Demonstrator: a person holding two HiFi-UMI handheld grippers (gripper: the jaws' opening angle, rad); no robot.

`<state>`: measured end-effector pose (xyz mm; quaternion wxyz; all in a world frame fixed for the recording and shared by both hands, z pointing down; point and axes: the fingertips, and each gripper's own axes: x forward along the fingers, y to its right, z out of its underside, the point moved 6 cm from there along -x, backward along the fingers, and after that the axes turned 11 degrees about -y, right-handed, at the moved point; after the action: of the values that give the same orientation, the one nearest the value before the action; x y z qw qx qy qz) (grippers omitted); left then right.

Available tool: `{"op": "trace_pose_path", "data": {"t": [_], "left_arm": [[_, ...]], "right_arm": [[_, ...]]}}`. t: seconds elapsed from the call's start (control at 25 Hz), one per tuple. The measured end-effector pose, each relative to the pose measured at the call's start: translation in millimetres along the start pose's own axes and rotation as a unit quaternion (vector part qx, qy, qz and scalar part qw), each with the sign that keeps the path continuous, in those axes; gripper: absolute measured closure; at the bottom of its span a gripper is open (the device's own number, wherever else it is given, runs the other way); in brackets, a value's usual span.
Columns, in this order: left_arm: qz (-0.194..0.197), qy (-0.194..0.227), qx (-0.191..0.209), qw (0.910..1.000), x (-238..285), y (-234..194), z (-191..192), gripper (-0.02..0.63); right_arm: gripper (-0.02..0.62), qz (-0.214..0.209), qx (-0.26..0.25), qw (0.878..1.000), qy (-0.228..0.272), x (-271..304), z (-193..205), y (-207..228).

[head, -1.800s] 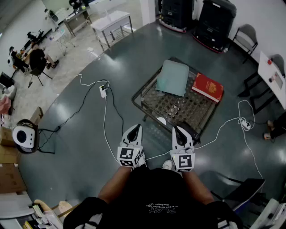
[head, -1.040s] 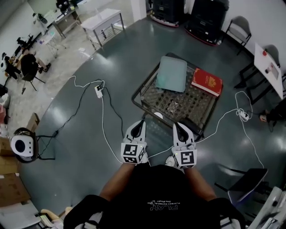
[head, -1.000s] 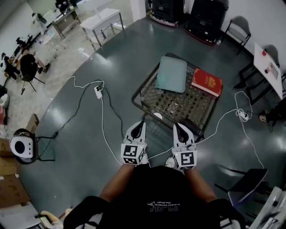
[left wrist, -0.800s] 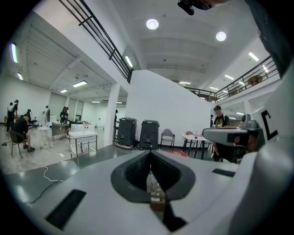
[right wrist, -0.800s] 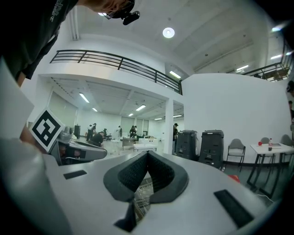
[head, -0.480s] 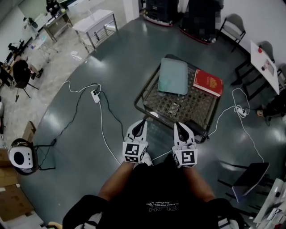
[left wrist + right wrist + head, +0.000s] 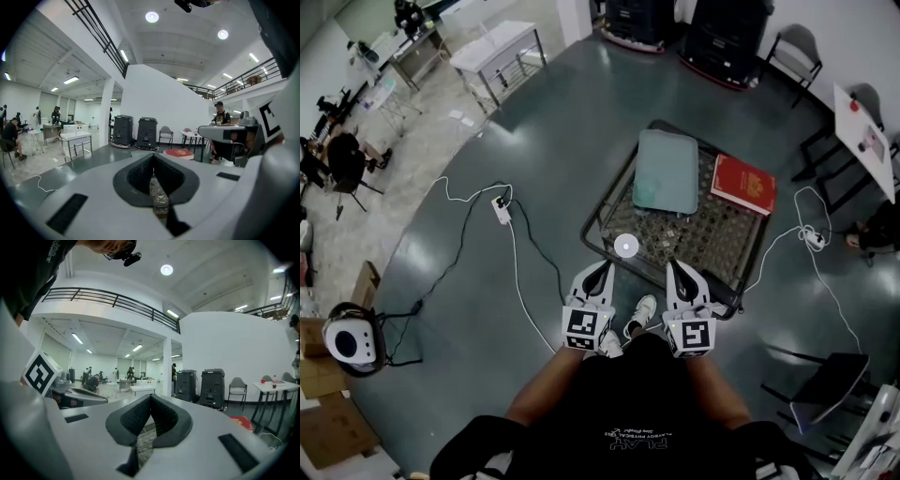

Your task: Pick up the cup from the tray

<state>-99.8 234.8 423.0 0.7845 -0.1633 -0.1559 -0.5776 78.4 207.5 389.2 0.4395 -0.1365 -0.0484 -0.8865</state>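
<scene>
1. Left claw (image 7: pixel 605 268) and right claw (image 7: pixel 673 266) are both closed together, empty, short of the bench (image 7: pixel 717 234).
2. Cup (image 7: pixel 625 246) stands untouched at its near edge, off the tray (image 7: pixel 666 171); pickup remains.

Bright ceiling lights (image 7: pixel 152 17) w/ floor (image 7: pixel 544 131) glare, fisheye-warped edges.

Red book (image 7: pixel 743 185) on mesh tbl (image 7: pixel 724 236); pwr strip (image 7: pixel 502 208).
</scene>
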Motion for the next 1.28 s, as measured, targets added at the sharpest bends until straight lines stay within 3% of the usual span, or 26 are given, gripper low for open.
{"op": "trace_pose_path", "data": {"t": [0.16,0.32,0.8,1.0,1.28], "left_arm": [[0.001,-0.007,0.017,0.9998,35,-10,-9,0.6],[0.003,-0.023,-0.004,0.9997,69,-18,-19,0.6],[-0.016,-0.057,0.035,0.9976,137,-36,-21,0.6],[0.005,-0.067,0.007,0.9977,168,-49,-12,0.6],[0.042,-0.084,0.051,0.9943,207,-61,-1,0.596]], "right_arm": [[0.588,-0.005,0.004,1.0,-0.004,27,-3,20],[0.588,-0.011,0.015,1.0,-0.015,51,0,44],[0.588,-0.03,0.029,0.999,-0.022,108,3,78],[0.588,-0.021,0.031,0.998,-0.051,130,13,83],[0.588,0.004,0.052,0.996,-0.069,159,21,83]]}}
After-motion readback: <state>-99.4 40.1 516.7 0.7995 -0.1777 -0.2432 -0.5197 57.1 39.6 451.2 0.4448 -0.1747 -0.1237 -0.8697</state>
